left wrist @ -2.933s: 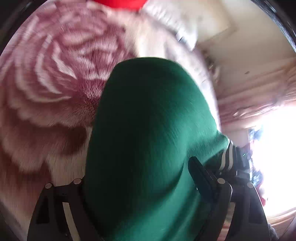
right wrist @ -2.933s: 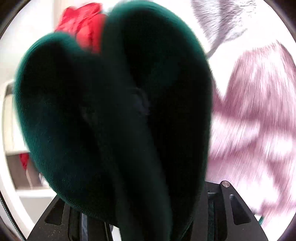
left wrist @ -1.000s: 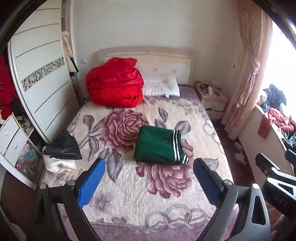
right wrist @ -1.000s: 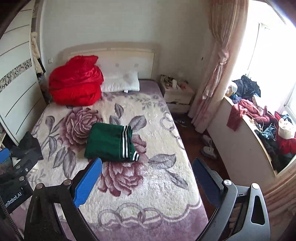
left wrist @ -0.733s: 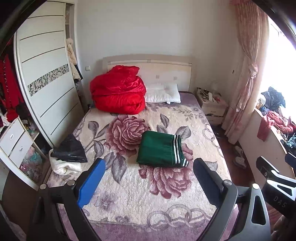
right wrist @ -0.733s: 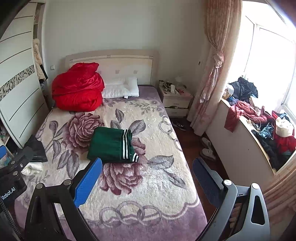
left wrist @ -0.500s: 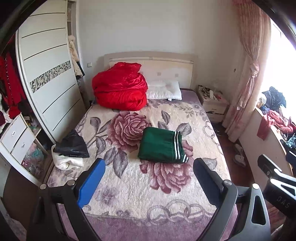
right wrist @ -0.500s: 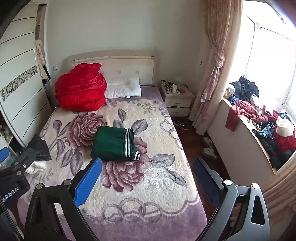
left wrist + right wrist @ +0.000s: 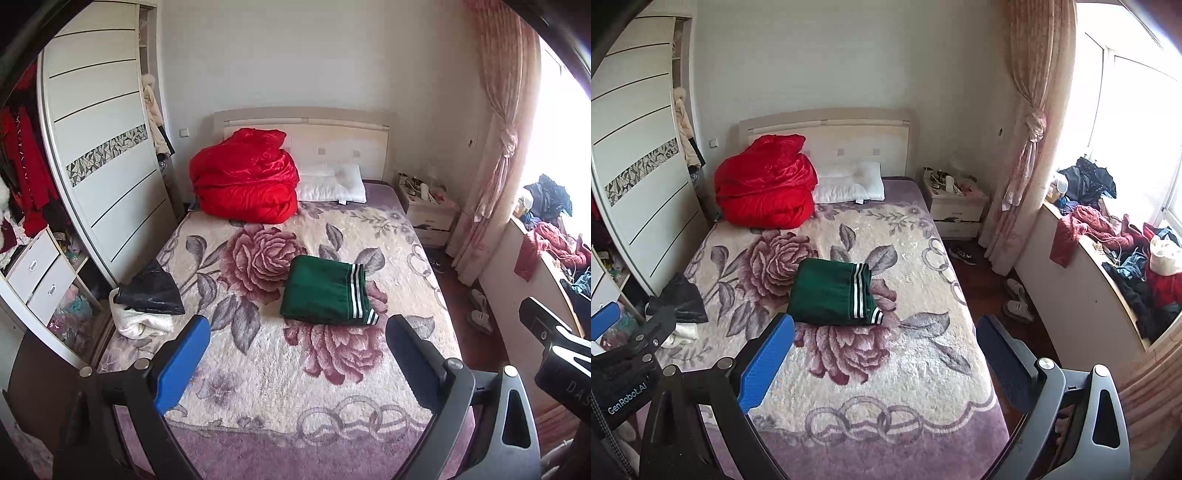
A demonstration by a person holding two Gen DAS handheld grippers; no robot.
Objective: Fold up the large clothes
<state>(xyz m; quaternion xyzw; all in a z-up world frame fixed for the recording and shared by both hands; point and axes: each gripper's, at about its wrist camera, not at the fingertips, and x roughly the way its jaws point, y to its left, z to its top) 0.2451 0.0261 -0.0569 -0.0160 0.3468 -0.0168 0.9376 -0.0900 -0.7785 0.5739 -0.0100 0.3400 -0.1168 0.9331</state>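
Note:
A green garment (image 9: 325, 293) with white stripes lies folded into a neat rectangle in the middle of the bed (image 9: 258, 373), on the rose-patterned blanket; the right wrist view shows the green garment (image 9: 833, 291) too. My left gripper (image 9: 297, 334) is open and empty, held high above the foot of the bed, far back from the garment. My right gripper (image 9: 884, 334) is likewise open and empty, at about the same distance. Each gripper's body shows at the edge of the other's view.
A red quilt (image 9: 245, 184) and a white pillow (image 9: 332, 184) sit at the headboard. A black bag on a white cloth (image 9: 147, 295) lies at the bed's left edge beside the wardrobe (image 9: 99, 166). Nightstand (image 9: 956, 205), curtain (image 9: 1030, 140), shoes on the floor (image 9: 1017, 299) and a clothes-laden ledge (image 9: 1126, 258) stand to the right.
About three seconds ago both grippers were down at the green garment, which filled both views. Now both are open and far back; over the last second they kept drawing away and rising slightly.

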